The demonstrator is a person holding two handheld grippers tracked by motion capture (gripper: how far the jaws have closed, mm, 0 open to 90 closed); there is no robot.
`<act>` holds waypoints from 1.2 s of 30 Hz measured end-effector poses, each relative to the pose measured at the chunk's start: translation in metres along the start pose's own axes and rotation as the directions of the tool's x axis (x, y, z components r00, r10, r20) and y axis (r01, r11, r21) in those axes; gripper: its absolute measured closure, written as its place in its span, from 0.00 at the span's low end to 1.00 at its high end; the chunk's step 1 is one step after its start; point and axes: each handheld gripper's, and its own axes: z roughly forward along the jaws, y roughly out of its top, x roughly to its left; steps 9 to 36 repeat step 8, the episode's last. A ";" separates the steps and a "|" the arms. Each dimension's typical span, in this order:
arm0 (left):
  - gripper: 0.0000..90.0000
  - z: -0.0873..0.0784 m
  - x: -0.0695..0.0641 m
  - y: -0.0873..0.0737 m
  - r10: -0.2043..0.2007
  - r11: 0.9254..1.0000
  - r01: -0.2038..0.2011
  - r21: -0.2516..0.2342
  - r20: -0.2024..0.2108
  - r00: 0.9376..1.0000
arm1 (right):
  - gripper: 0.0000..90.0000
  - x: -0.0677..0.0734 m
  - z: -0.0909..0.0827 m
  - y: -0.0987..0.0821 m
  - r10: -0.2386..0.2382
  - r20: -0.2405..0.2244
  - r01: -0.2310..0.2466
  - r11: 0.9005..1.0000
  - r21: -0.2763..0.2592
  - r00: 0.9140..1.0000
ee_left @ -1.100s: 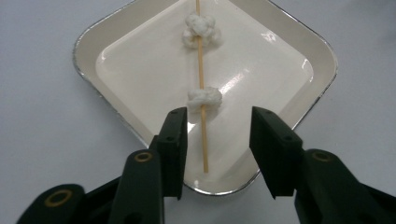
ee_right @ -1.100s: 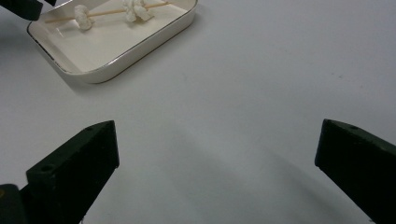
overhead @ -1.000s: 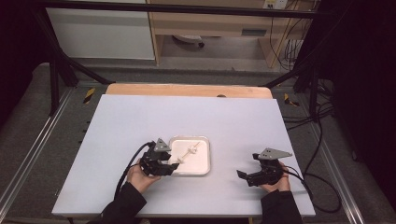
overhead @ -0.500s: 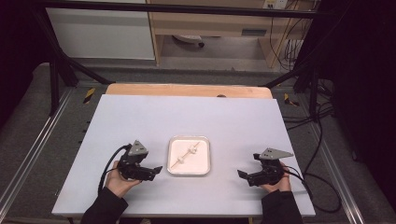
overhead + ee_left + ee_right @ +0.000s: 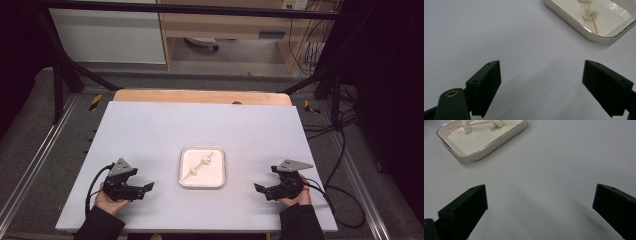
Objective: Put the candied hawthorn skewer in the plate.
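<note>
Now I have both tools resting low at the near edge of the counter [image 5: 200,125], one on each side of the white tray [image 5: 186,178]. The left hand-held gripper [image 5: 148,186] sits at the near left, well apart from the tray, pointing toward it. Its jaws have just been opening, and they stand wide apart with nothing between them but bare counter, as the left gripper view confirms. My left hand [image 5: 107,200] wraps the body from the near side, and the cable loops out to the left.

The right hand-held gripper [image 5: 258,188] sits at the near right, also pointing in toward the tray and well clear of it. It is released too: in the right gripper view the two black jaws are spread wide over plain counter, gripping nothing. My right hand [image 5: 296,196] holds it from behind.

The tray lies flat on the counter between the two tools, a little farther from me than either. Inside it rests a thin wooden skewer [image 5: 201,165], lying diagonally from near left to far right, with two small white lumps [image 5: 591,12] threaded on it. In the left gripper view one end of the stick reaches close to the tray's rim. Neither tool touches the tray or the skewer.
</note>
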 end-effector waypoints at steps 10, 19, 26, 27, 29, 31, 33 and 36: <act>0.17 -0.001 0.007 -0.008 -0.001 1.000 0.001 -0.009 -0.009 1.000 | 0.00 0.000 0.001 -0.001 -0.008 -0.003 0.008 1.000 0.007 1.000; 0.17 -0.001 0.007 -0.008 -0.001 1.000 0.001 -0.009 -0.009 1.000 | 0.00 0.000 0.001 -0.001 -0.008 -0.003 0.008 1.000 0.007 1.000; 0.17 -0.001 0.007 -0.008 -0.001 1.000 0.001 -0.009 -0.009 1.000 | 0.00 0.000 0.001 -0.001 -0.008 -0.003 0.008 1.000 0.007 1.000; 0.17 -0.001 0.007 -0.008 -0.001 1.000 0.001 -0.009 -0.009 1.000 | 0.00 0.000 0.001 -0.001 -0.008 -0.003 0.008 1.000 0.007 1.000; 0.17 -0.001 0.007 -0.008 -0.001 1.000 0.001 -0.009 -0.009 1.000 | 0.00 0.000 0.001 -0.001 -0.008 -0.003 0.008 1.000 0.007 1.000; 0.17 -0.001 0.007 -0.008 -0.001 1.000 0.001 -0.009 -0.009 1.000 | 0.00 0.000 0.001 -0.001 -0.008 -0.003 0.008 1.000 0.007 1.000; 0.17 -0.001 0.007 -0.008 -0.001 1.000 0.001 -0.009 -0.009 1.000 | 0.00 0.000 0.001 -0.001 -0.008 -0.003 0.008 1.000 0.007 1.000; 0.17 -0.001 0.007 -0.008 -0.001 1.000 0.001 -0.009 -0.009 1.000 | 0.00 0.000 0.001 -0.001 -0.008 -0.003 0.008 1.000 0.007 1.000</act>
